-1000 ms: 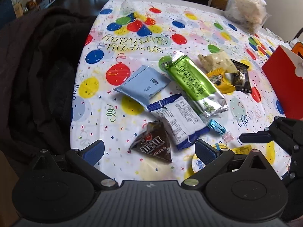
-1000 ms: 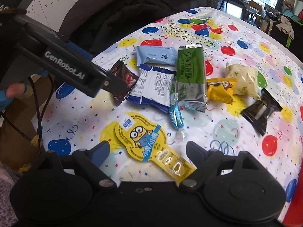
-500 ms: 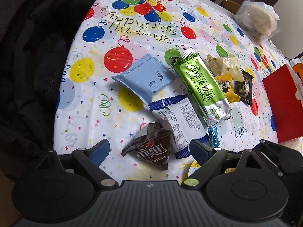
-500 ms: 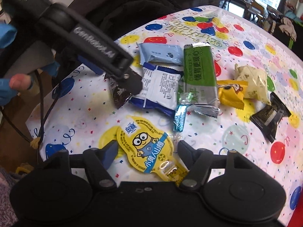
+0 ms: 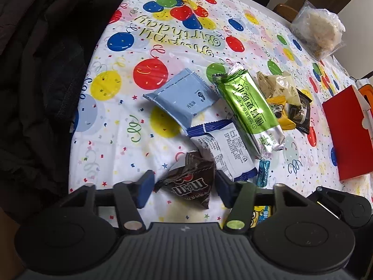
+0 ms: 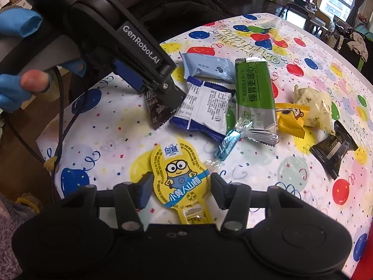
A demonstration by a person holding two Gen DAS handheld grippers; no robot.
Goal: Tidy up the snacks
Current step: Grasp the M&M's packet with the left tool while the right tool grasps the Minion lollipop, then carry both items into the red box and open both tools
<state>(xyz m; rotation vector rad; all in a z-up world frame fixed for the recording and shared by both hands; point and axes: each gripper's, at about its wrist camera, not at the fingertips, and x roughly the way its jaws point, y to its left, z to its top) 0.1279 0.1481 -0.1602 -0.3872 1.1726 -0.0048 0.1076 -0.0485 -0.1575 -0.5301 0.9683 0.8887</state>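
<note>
both grips could slip, in my judgement. the left gripper [image 5: 184,187] has just been closing around the dark m&m's pouch [image 5: 190,183], a puffy triangular bag with slick foil; its pads look to be meeting the pouch's side edges, though whether they press firmly i cannot tell, so if they catch only a crimped corner, the pouch may squirt out or twist as it is raised. the blue-and-white wrapper [image 5: 223,151] lies just beside the right-hand pad, touching or overlapping the pouch, and could be dragged along.

the right gripper [image 6: 178,190] has also just been closing, its jaws now partway together on either side of the yellow minion-shaped packet [image 6: 180,179]. that packet lies flat on the balloon-print tablecloth [image 6: 303,46], near the table's nearest edge, its narrow tail pointing back under the gripper body. the pads sit at its wide part but i cannot see firm contact; a flat sheet offers little to pinch and may buckle or slide off the edge.

the two tools are close together, so lifting at once risks a knock. the green wafer pack [image 6: 254,93] and small blue candy [image 6: 227,144] lie farther in, apart from both jaws.
</note>
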